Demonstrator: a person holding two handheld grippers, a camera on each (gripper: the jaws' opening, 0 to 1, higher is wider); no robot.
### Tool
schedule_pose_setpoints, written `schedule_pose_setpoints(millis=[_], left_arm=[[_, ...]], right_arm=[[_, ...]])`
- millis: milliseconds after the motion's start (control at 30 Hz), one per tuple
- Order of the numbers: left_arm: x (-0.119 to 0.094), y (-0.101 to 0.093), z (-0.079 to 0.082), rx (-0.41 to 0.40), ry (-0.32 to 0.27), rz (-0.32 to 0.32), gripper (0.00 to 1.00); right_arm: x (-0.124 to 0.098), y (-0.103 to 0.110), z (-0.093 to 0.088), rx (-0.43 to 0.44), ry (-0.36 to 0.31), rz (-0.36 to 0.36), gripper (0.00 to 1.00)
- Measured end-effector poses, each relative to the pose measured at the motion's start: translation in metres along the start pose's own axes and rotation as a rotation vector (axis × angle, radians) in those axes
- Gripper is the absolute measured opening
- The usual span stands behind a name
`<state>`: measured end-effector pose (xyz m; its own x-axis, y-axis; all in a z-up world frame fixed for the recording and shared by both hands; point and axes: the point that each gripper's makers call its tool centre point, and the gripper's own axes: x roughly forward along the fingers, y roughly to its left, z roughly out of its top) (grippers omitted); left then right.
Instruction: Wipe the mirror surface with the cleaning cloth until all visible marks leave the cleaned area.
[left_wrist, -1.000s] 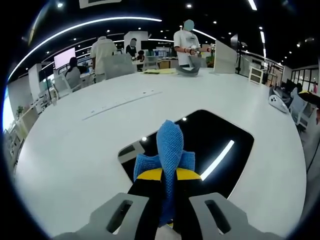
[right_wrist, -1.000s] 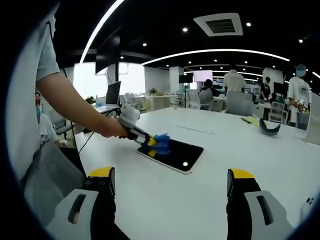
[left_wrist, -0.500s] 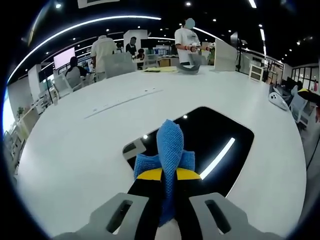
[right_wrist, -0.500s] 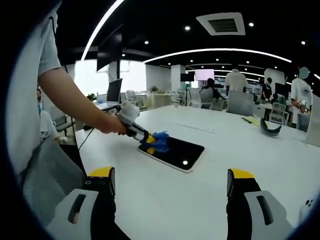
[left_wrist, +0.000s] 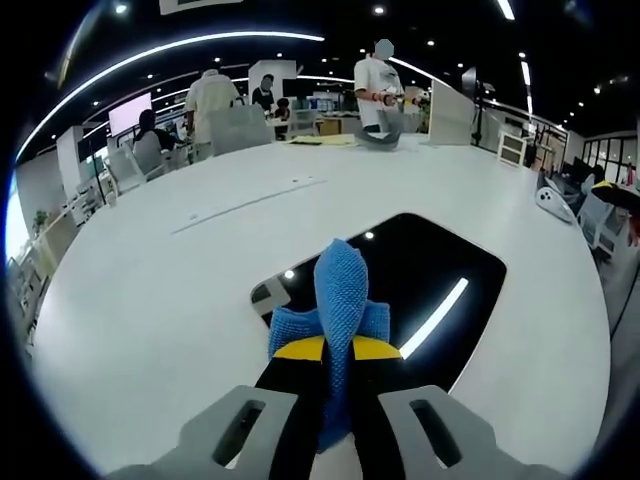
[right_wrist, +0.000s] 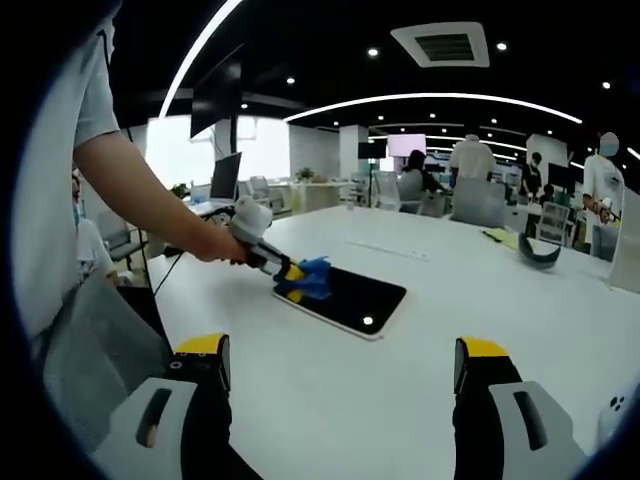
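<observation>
The blue cleaning cloth (left_wrist: 340, 300) is pinched tight between the yellow-tipped jaws of the left gripper (left_wrist: 337, 350), a bunched fold poking forward over the near corner of the mirror (left_wrist: 430, 285). That mirror is laid flat on the white desk (left_wrist: 150, 290), toward the near edge where the person stands, its dark glass throwing back ceiling lights. From the right gripper view the cloth (right_wrist: 304, 279) is seen at the mirror's (right_wrist: 345, 300) left corner, carried by the person's hand (right_wrist: 222, 242). The right gripper (right_wrist: 340, 365) is held with its jaws spread wide and nothing between them, well apart from the mirror. The cloth is judged soft, light and floppy, best taken by a gathered wad as here; the mirror is likely stiff, slick and fragile, so light, even pressure is called for. No brand, label or legible writing can be made out.
</observation>
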<state>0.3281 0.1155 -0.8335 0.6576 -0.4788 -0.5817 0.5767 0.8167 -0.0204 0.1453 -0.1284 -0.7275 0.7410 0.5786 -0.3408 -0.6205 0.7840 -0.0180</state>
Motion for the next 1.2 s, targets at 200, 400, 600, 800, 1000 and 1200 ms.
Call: schedule_pose_setpoints(millis=[200,400,600,800,1000,1200], left_arm=[[-0.0002,0.0001,-0.0002,-0.001,0.001,-0.004,0.05],[-0.0015,0.0007,-0.0007,-0.018,-0.008,0.000,0.05],[-0.0019,0.0008,-0.0012,-0.040,-0.026,0.000,0.05],[-0.0022,-0.0006,-0.0017,-0.016,-0.017,0.003,0.05],[-0.0026,-0.0024,-0.0023,-0.016,-0.006,0.019,0.05],[-0.0056,-0.0065,-0.0049,-0.019,-0.005,0.029,0.05]], right_arm=[[-0.0001,0.0001,-0.0013,0.000,0.004,0.001,0.92],[-0.0005,0.0007,-0.0003,-0.007,-0.001,0.001,0.92],[-0.0012,-0.0005,0.0010,-0.012,-0.008,-0.005,0.92],[-0.0020,-0.0019,0.0031,-0.016,-0.018,-0.011,0.92],[-0.0024,-0.0023,0.0043,-0.022,-0.023,-0.015,0.92],[-0.0020,-0.0001,0.0048,-0.025,-0.023,-0.007,0.92]])
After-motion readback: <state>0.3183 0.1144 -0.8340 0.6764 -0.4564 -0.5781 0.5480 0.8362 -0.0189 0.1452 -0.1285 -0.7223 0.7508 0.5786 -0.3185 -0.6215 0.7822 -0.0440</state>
